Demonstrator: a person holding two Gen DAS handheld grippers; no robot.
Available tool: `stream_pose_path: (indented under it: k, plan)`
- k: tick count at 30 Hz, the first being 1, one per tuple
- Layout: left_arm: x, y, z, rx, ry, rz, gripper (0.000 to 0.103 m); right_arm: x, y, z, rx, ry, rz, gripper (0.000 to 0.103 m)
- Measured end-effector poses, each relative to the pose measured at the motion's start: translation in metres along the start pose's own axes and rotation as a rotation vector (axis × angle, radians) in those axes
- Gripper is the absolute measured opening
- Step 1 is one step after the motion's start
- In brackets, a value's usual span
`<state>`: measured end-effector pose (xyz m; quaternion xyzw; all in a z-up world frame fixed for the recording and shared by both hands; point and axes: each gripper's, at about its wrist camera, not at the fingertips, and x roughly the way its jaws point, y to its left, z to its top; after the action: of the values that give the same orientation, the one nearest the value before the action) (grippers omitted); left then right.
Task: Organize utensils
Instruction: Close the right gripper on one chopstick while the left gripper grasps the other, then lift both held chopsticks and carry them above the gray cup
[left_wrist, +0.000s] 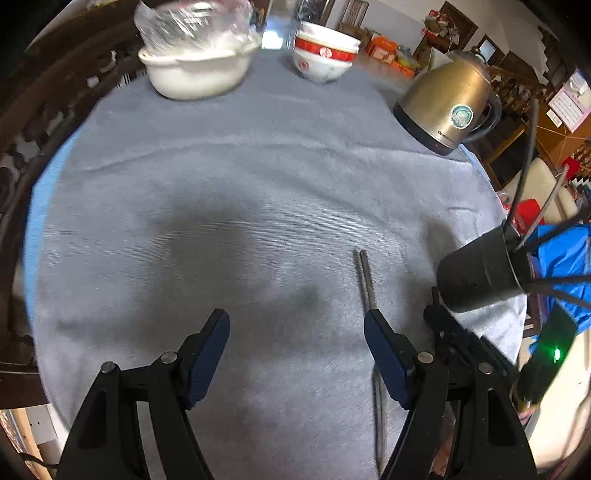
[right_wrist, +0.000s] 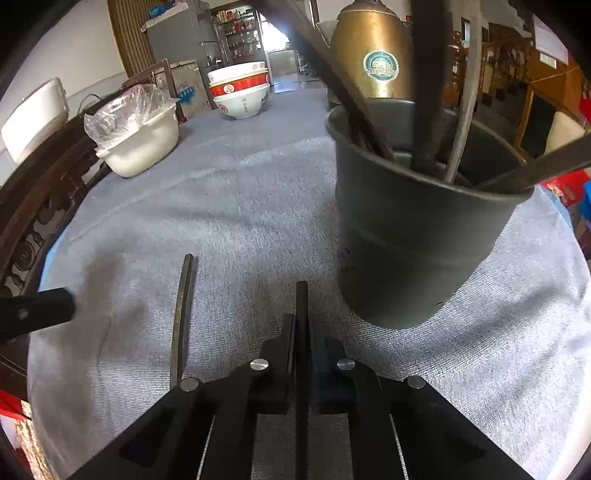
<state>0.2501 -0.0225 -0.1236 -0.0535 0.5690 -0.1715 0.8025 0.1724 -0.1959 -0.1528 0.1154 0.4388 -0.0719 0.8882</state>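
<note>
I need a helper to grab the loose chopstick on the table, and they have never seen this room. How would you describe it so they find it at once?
On the grey tablecloth, find the dark utensil cup in front of the brass kettle. Left of the cup, one dark chopstick lies flat and untouched on the cloth. The other dark stick is clamped in the right hand-held gripper, and the rest stand in the cup.

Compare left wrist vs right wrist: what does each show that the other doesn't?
Only left wrist: the open left gripper with both fingers in frame.
Only right wrist: the right gripper shut on a black chopstick, and the inside of the dark cup.
Both: a chopstick lying loose on the grey cloth, the cup, brass kettle, stacked bowls, white pot.
</note>
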Motion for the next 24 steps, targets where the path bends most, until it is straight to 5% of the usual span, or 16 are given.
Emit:
stream_pose_path:
  k: [7,15,21,23,24]
  plan:
    - [0.024,-0.023,0.015,0.001,0.066,-0.030,0.066,-0.033,-0.022,-0.008,0.025,-0.067,0.106,0.007]
    - [0.055,-0.044,0.023,0.013,0.120,0.027,0.064,-0.078,-0.039,-0.017,0.047,-0.148,0.198,0.007]
    - [0.067,-0.050,0.024,0.006,0.121,0.058,0.045,-0.102,-0.044,-0.024,0.051,-0.180,0.238,0.007]
    - [0.068,-0.051,0.024,0.009,0.122,0.047,0.017,-0.108,-0.045,-0.027,0.047,-0.189,0.242,0.007]
    - [0.069,-0.051,0.023,0.009,0.125,0.039,0.011,-0.112,-0.046,-0.027,0.048,-0.192,0.246,0.007]
